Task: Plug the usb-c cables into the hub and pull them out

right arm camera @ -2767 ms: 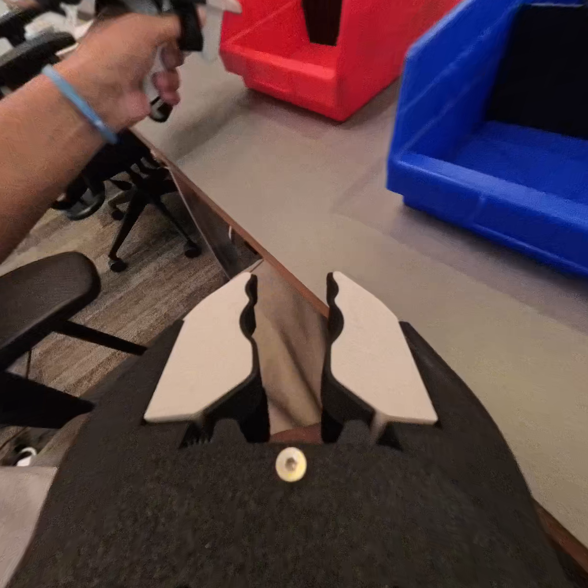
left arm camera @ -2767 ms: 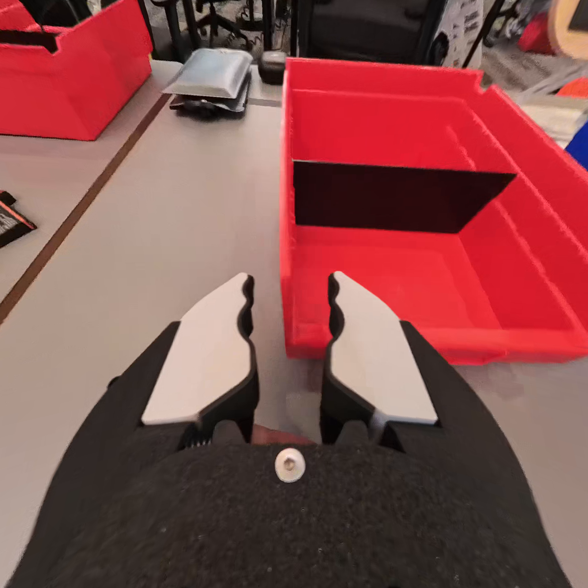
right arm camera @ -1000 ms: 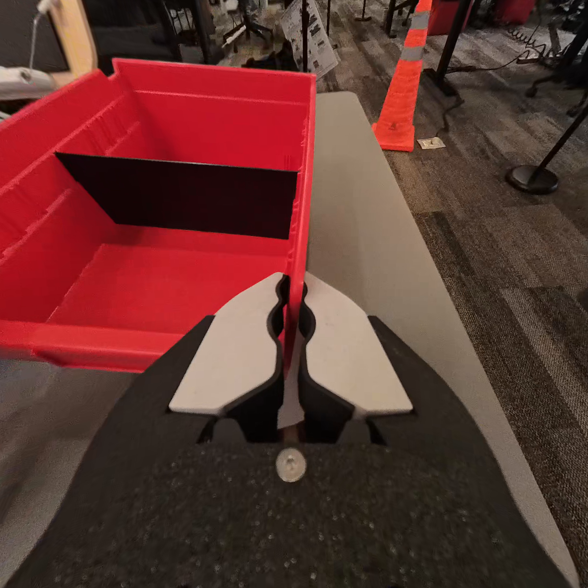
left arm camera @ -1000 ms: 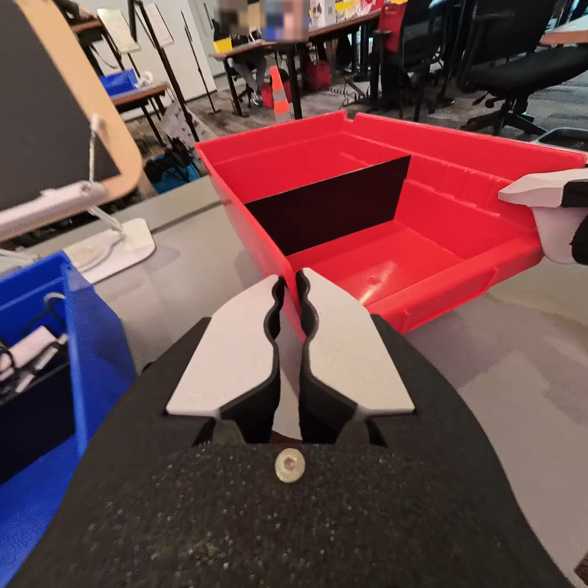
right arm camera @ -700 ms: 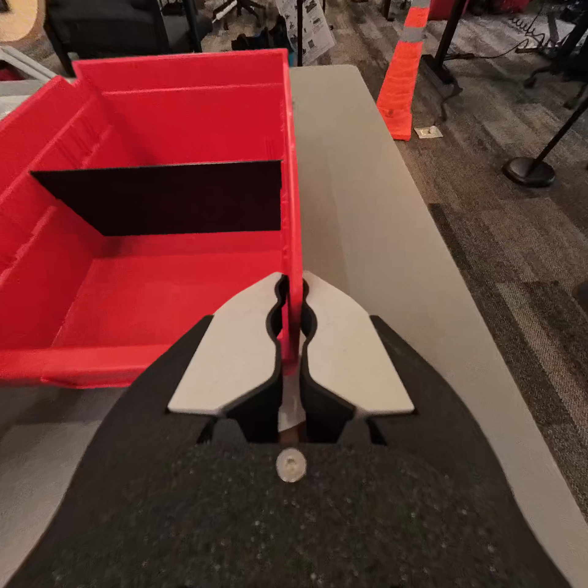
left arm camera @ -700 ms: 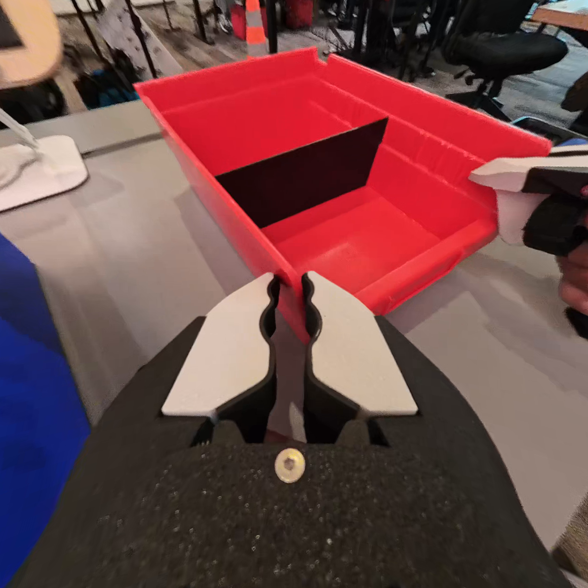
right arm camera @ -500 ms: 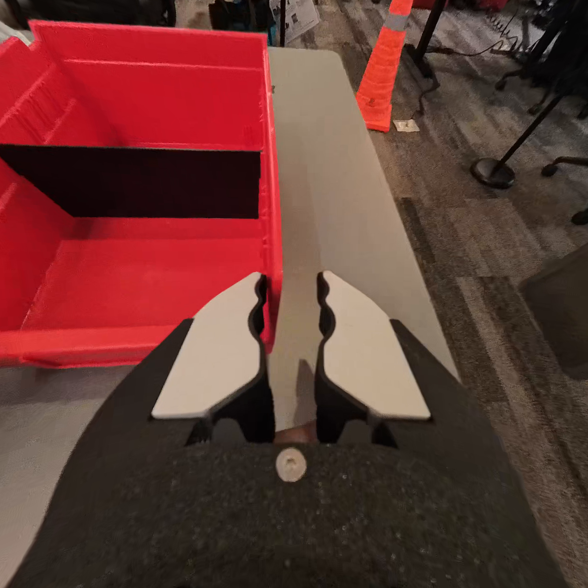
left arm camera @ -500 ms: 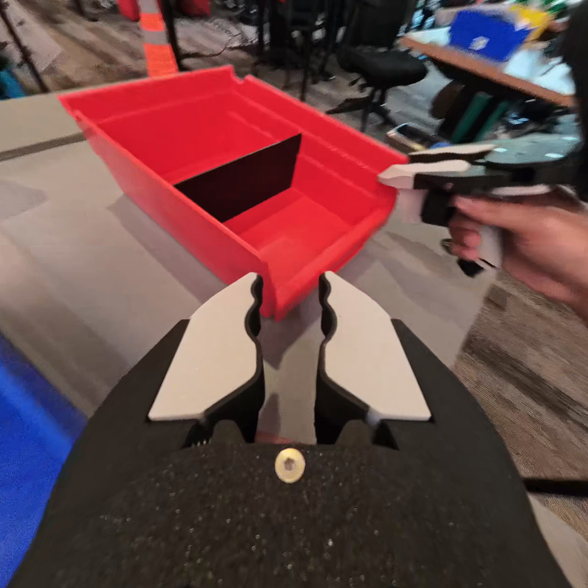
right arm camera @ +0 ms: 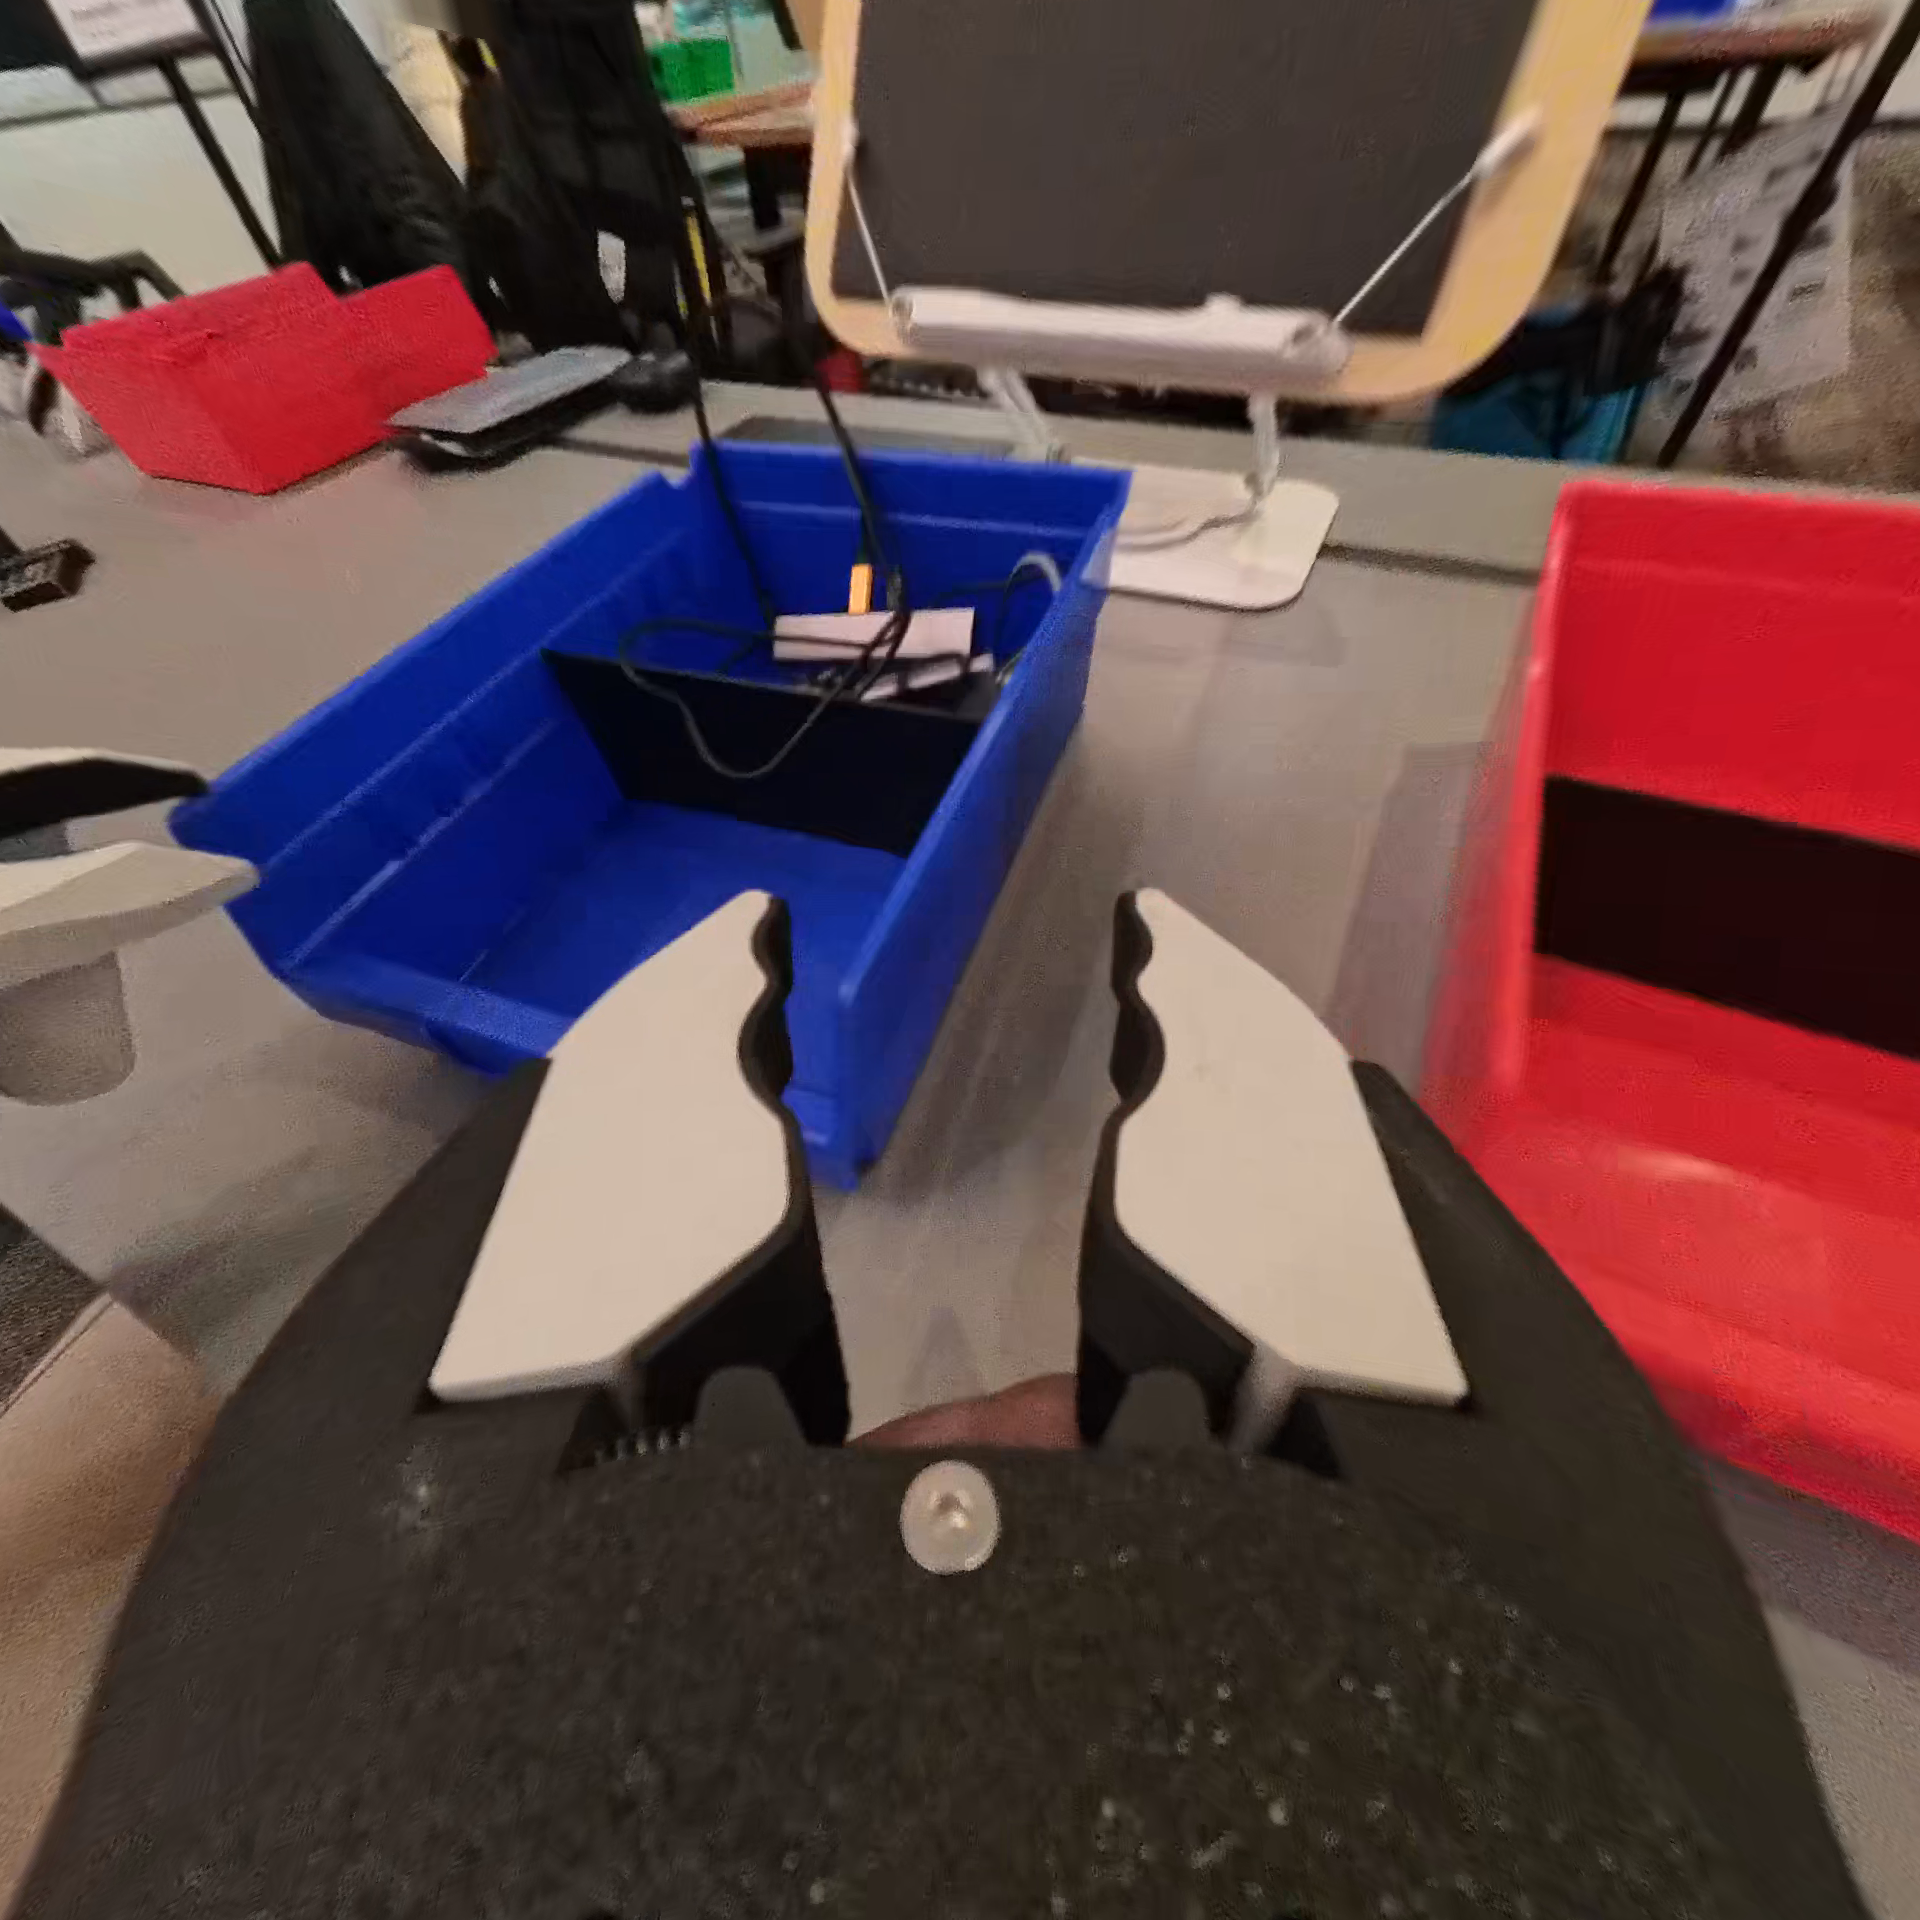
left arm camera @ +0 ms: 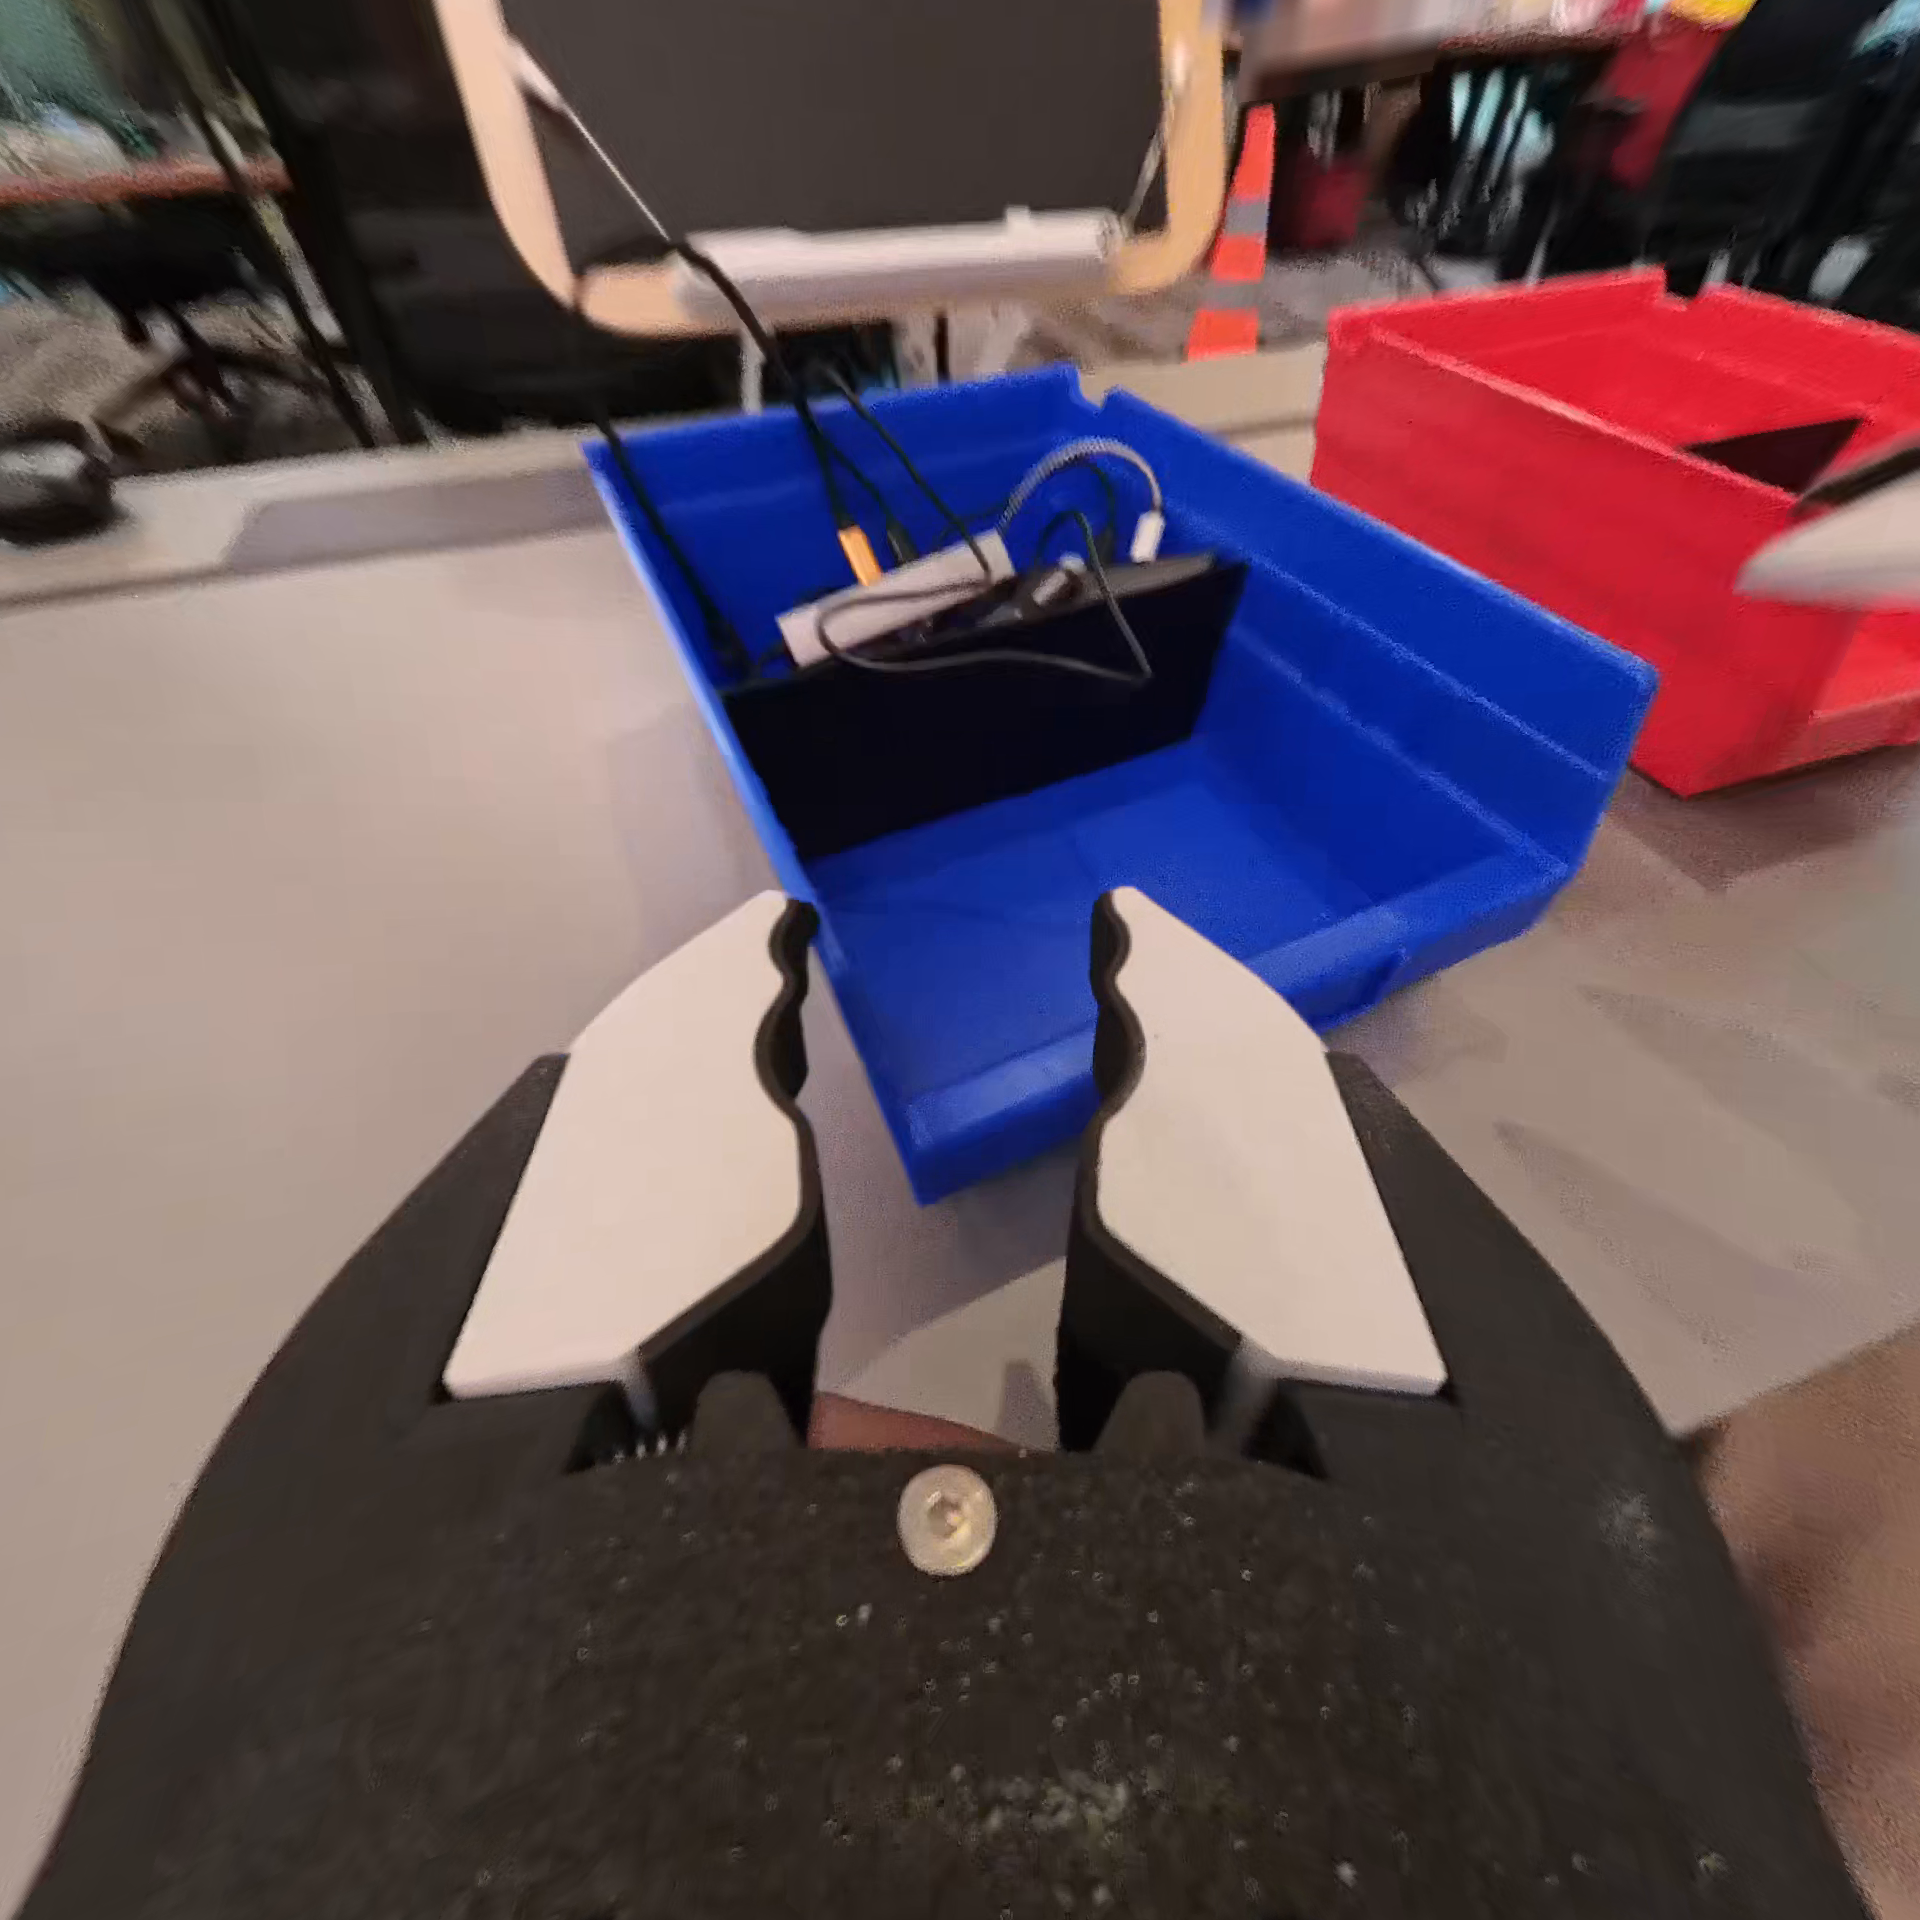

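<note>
A blue bin [left arm camera: 1351, 665] stands on the grey table, split by a black divider [left arm camera: 987, 738]. Behind the divider lies a pale grey hub [left arm camera: 894, 613] among black cables, an orange-tipped plug [left arm camera: 857, 551] and a white braided cable [left arm camera: 1091, 468]. My left gripper [left arm camera: 945, 914] is open and empty, just short of the bin's near left corner. In the right wrist view the blue bin [right arm camera: 416, 748] and the hub [right arm camera: 873, 634] show again. My right gripper [right arm camera: 945, 904] is open and empty at the bin's near right corner. The left gripper [right arm camera: 104, 883] shows at that view's left edge.
A red bin [right arm camera: 1714, 644] with a black divider stands right of the blue one and also shows in the left wrist view [left arm camera: 1558, 499]. A dark screen in a wooden frame [right arm camera: 1195, 135] on a white stand [right arm camera: 1226, 540] is behind. Another red bin [right arm camera: 260, 374] sits far left.
Both grippers were shut on the red bin's side walls, then opened and let go. Both have swung away from it and now face the blue bin, jaws wider.
</note>
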The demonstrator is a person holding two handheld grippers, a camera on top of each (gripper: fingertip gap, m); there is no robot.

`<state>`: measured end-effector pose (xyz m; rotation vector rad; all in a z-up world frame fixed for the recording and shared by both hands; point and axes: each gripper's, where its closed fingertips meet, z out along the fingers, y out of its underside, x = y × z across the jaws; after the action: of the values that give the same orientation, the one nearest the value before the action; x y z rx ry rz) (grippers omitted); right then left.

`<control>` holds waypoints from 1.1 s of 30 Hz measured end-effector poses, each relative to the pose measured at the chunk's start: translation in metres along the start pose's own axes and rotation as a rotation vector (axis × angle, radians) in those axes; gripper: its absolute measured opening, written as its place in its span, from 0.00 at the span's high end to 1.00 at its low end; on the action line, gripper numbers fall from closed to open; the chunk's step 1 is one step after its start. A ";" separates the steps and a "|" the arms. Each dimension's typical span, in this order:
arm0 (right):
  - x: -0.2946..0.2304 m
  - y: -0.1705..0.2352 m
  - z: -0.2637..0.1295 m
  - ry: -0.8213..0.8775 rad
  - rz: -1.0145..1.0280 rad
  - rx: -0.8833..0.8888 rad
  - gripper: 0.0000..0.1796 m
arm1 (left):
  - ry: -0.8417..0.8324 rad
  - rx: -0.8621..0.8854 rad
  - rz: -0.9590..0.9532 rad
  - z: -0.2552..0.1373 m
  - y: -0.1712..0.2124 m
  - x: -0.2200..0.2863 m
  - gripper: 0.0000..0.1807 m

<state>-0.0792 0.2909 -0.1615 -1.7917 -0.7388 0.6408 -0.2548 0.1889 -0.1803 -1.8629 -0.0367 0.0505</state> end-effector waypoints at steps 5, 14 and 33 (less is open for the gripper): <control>-0.010 0.038 0.040 0.225 0.024 -0.078 0.81 | -0.099 -0.068 -0.005 0.024 0.015 -0.023 0.78; -0.050 0.018 0.053 0.381 -0.027 0.000 0.98 | -0.107 -0.179 -0.120 0.033 0.026 -0.068 0.98; -0.219 0.012 0.183 0.269 -0.055 0.010 0.98 | -0.226 -0.143 -0.118 -0.004 0.048 -0.278 0.98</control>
<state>-0.3555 0.2383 -0.2124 -1.7977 -0.5982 0.3565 -0.5323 0.1567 -0.2209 -1.9869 -0.3138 0.1803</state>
